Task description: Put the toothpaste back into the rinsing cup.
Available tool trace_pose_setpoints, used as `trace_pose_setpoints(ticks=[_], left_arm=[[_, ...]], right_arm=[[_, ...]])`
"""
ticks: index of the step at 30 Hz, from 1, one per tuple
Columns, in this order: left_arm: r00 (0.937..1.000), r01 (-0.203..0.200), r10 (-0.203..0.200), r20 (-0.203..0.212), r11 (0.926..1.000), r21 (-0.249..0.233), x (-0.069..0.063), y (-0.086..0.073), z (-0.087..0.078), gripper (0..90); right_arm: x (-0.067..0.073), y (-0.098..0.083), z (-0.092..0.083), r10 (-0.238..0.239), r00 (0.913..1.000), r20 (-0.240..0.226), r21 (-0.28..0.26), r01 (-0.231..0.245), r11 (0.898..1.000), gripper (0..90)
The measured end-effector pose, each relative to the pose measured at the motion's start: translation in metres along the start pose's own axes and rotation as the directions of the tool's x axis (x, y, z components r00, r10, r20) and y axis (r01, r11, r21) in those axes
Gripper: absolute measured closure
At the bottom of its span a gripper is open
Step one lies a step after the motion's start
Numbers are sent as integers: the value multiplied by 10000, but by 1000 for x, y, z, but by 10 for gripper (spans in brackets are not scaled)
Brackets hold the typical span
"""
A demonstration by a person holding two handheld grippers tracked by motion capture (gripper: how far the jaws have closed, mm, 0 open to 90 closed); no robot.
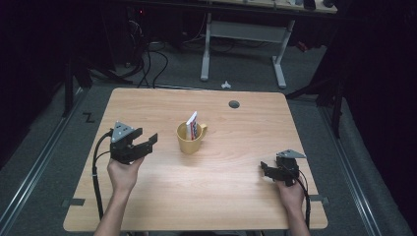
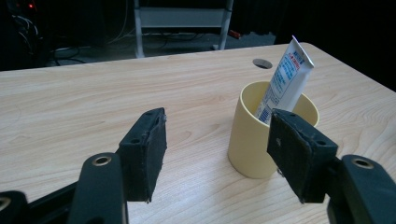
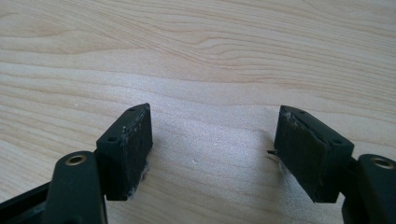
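At the left of the high view, the person's left hand point(image 1: 123, 173) holds the left gripper point(image 1: 146, 144) just above the tabletop point(image 1: 162, 206), pointed rightward at the yellow mug point(image 1: 189, 140). Its jaws stand apart with nothing between them, and a black cable point(image 1: 96, 182) trails from it back toward the near edge. In the left gripper view the two black pads point(image 2: 145, 151) frame bare wood, and the mug sits close ahead, behind the right-hand pad but not touching it.

The mug stands upright near the middle of the tabletop, its handle turned to the right in the high view. A white toothpaste tube point(image 1: 193, 125) with blue and red print stands inside it, tilted, with its flat crimped end sticking up above the rim. Beyond the mug, toward the far edge, is a round grey cable hole point(image 1: 234, 104).

At the right, well apart from the mug, the right hand point(image 1: 290, 192) holds the right gripper point(image 1: 265, 169) low against the tabletop near the right edge. The right gripper view shows its jaws open over plain wood grain, holding nothing.
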State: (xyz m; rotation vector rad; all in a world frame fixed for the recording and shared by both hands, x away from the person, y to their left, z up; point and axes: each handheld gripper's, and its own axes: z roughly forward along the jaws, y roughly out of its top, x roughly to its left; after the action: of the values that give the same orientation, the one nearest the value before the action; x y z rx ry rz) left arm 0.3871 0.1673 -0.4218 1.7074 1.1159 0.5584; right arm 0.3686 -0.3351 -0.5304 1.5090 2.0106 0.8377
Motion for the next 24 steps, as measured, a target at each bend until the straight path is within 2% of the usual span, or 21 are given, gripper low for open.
trace_pose_setpoints(ticks=[24], left_arm=[[9997,89,-83,-239,9996,252,6,-12,-5,380]], right_arm=[[0,0,0,-2,10000,0,1,2,10000,279]])
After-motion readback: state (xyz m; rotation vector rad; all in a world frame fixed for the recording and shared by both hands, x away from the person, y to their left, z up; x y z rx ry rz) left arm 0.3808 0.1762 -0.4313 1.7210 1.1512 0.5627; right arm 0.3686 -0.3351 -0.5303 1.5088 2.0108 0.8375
